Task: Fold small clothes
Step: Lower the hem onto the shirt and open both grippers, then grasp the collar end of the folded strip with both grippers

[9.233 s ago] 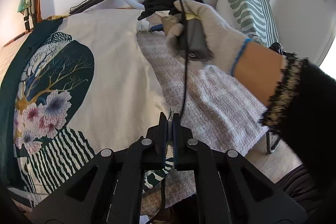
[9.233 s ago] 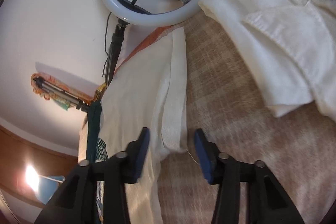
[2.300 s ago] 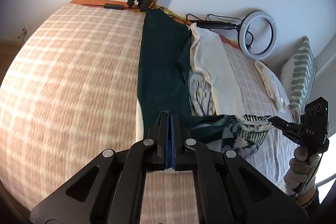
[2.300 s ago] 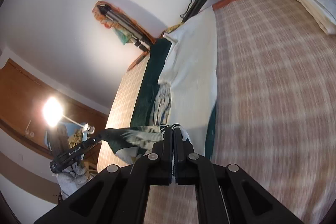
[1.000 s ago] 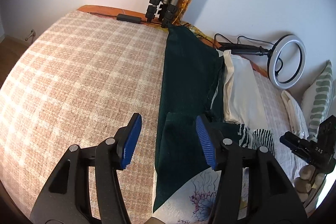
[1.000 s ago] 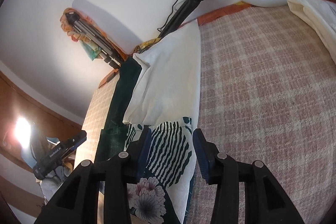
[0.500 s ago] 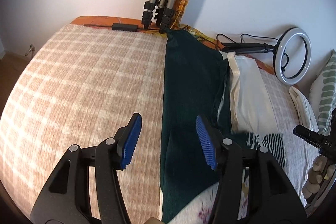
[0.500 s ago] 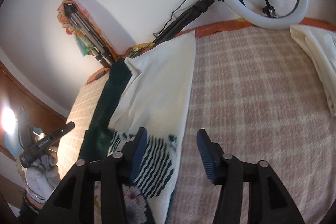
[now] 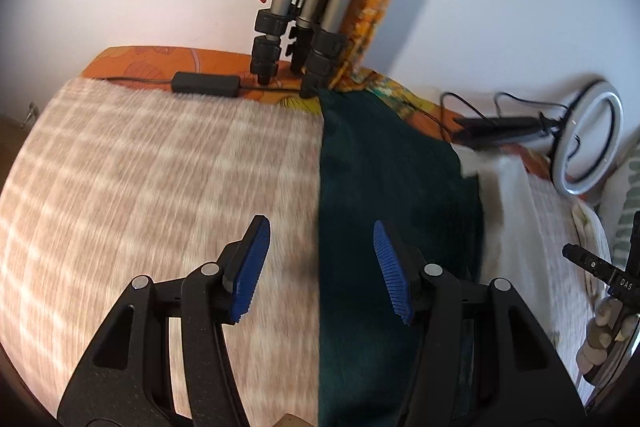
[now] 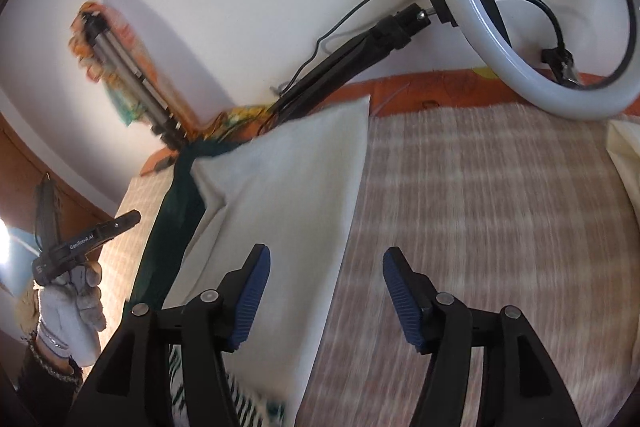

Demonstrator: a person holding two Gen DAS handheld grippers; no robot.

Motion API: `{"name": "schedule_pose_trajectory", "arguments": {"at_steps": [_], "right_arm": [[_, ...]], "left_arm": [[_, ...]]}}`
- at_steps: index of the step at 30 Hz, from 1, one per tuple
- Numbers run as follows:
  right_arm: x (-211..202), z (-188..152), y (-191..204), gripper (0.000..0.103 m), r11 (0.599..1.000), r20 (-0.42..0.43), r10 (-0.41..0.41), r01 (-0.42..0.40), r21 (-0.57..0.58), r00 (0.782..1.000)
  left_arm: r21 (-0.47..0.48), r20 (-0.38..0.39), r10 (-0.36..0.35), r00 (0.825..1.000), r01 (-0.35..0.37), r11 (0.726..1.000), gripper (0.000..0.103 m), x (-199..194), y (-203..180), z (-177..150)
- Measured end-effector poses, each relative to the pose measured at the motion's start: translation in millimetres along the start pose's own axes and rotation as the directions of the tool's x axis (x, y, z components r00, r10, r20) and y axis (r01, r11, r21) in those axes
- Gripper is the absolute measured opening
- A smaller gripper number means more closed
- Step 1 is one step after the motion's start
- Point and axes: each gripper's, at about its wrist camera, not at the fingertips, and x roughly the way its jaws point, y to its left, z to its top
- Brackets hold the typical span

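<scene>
While blur smears bedspread, garment cropped

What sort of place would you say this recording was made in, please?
Most likely a bedroom at home: a checked bedspread covers a bed set against the wall, a ring light leans there, and a folded tripod stands in the corner.

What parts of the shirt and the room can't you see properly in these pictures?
- Left wrist view: the garment is smeared by motion blur, and its near end runs under the left gripper and off the bottom edge.
- Right wrist view: the printed part is hidden behind the right gripper.
- Right wrist view: the white cloth is cut off by the right edge.
</scene>
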Motion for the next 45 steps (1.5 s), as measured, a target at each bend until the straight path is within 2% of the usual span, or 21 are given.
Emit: {"name": "schedule_pose_trajectory", "arguments": {"at_steps": [8, 11, 17, 19, 21, 22, 23, 24, 25, 26, 28, 31, 37, 45], "right_arm": [[35, 41, -23, 0.062, 0.998, 0.017, 0.013, -0.014, 0.067, 1.0], [49, 55, -31, 0.062, 0.996, 0.02, 0.015, -0.016, 0.09, 1.0], [71, 75, -28, 0.061, 0.998, 0.016, -0.006, 0.005, 0.058, 1.0], [78, 80, -22, 0.057, 0.999, 0.009, 0.004, -0.004, 0.04, 1.0], [84, 81, -15, 0.046, 1.0, -0.004, 0.011, -0.011, 0.018, 1.0], [89, 82, -10, 0.044, 1.0, -0.012, 0.003, -0.003, 0.001, 1.0], [90, 82, -6, 0.039, 1.0, -0.011, -0.007, 0.007, -0.013, 1.0], [92, 82, -2, 0.031, 0.999, -0.007, -0.019, 0.018, -0.032, 1.0], [94, 83, 0, 0.023, 0.999, -0.009, -0.011, 0.011, -0.039, 1.0], [94, 83, 0, 0.007, 0.999, -0.019, 0.008, -0.009, -0.037, 1.0], [95, 82, 4, 0.002, 0.999, -0.02, -0.003, 0.002, -0.042, 1.0], [88, 80, 13, 0.0, 0.997, 0.007, -0.021, 0.021, -0.073, 1.0], [58, 79, 26, 0.0, 0.995, 0.055, 0.0, 0.005, -0.101, 0.998], [9, 66, 45, 0.0, 0.993, 0.1, 0.019, -0.008, -0.118, 0.995]], "left_arm": [[-0.002, -0.019, 0.003, 1.0, -0.003, 1.0, 0.055, 41, 4, 39], [0.024, -0.015, 0.02, 1.0, -0.019, 1.0, 0.055, 55, -1, 49], [0.075, -0.012, 0.043, 0.999, -0.042, 0.996, 0.055, 77, -16, 60], [0.086, -0.006, 0.056, 0.998, -0.055, 0.995, 0.055, 82, -20, 62], [0.093, 0.003, 0.07, 0.998, -0.07, 0.993, 0.055, 86, -22, 63], [0.099, 0.011, 0.076, 0.997, -0.077, 0.992, 0.051, 87, -25, 63], [0.11, 0.013, 0.08, 0.997, -0.081, 0.991, 0.042, 88, -27, 63], [0.12, 0.015, 0.083, 0.996, -0.085, 0.989, 0.037, 90, -30, 63], [0.134, 0.015, 0.084, 0.996, -0.085, 0.987, 0.023, 91, -33, 62], [0.148, 0.014, 0.082, 0.997, -0.083, 0.985, 0.008, 92, -36, 62], [0.179, 0.026, 0.1, 0.995, -0.103, 0.979, 0.002, 92, -45, 61], [0.185, 0.04, 0.108, 0.993, -0.113, 0.976, 0.0, 90, -52, 59], [0.183, 0.076, 0.089, 0.993, -0.102, 0.978, 0.0, 67, -63, 55], [0.185, 0.12, 0.053, 0.991, -0.075, 0.98, 0.0, 13, -65, 43]]}}
